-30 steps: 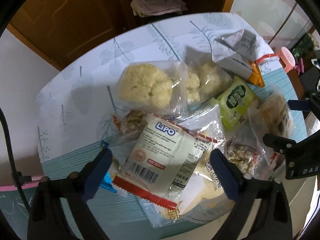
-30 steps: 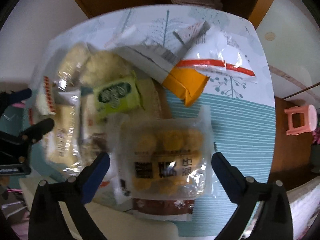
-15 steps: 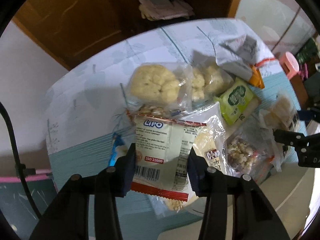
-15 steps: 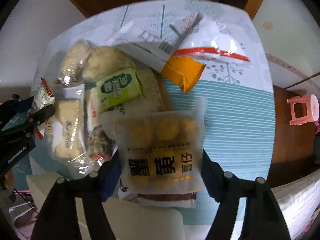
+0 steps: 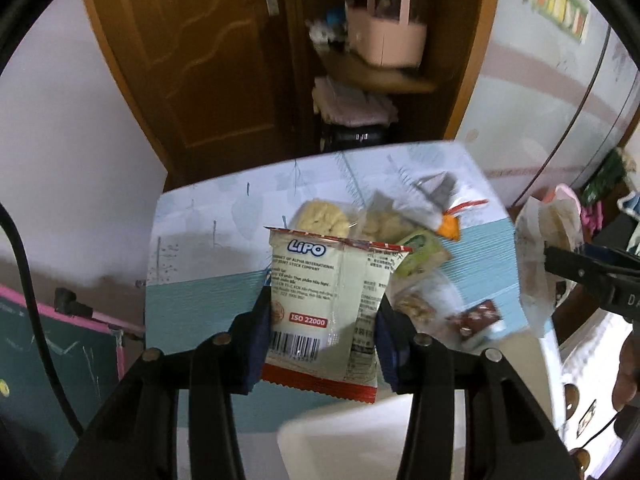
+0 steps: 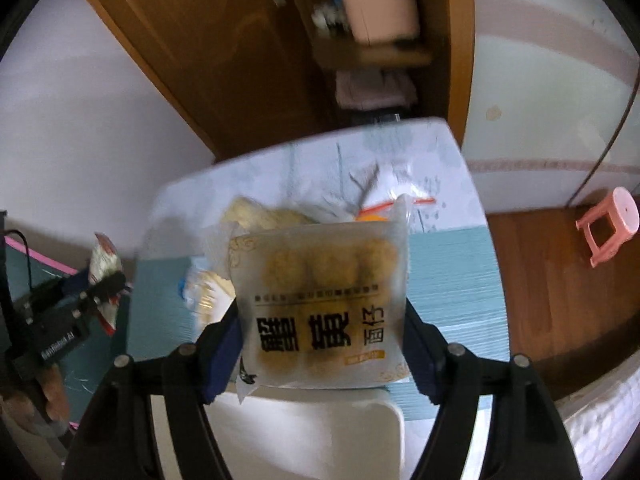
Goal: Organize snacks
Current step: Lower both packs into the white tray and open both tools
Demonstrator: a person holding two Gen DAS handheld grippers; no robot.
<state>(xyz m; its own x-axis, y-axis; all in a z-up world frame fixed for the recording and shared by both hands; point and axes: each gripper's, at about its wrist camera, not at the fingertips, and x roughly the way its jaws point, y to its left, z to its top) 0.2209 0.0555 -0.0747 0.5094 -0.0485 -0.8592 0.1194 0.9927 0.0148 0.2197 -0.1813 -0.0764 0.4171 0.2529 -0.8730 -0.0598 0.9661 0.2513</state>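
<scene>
My left gripper (image 5: 322,336) is shut on a white LiPO biscuit packet (image 5: 320,304) with red edges, held up above the table. My right gripper (image 6: 322,340) is shut on a frosted pack of round yellow cakes (image 6: 320,300) with black lettering, also lifted. The right gripper with its pack shows at the right edge of the left wrist view (image 5: 592,276); the left one shows at the left of the right wrist view (image 6: 80,300). More snack bags (image 5: 360,220) lie on the table behind.
The table (image 5: 192,300) has a pale and teal striped cloth. A white container (image 6: 312,432) sits just below both grippers. A wooden door and shelf (image 5: 372,72) stand behind the table. A pink stool (image 6: 608,224) stands on the floor at right.
Both grippers closed on their packets and lifted them up off the pile, tilting the views up toward the door and shelf.
</scene>
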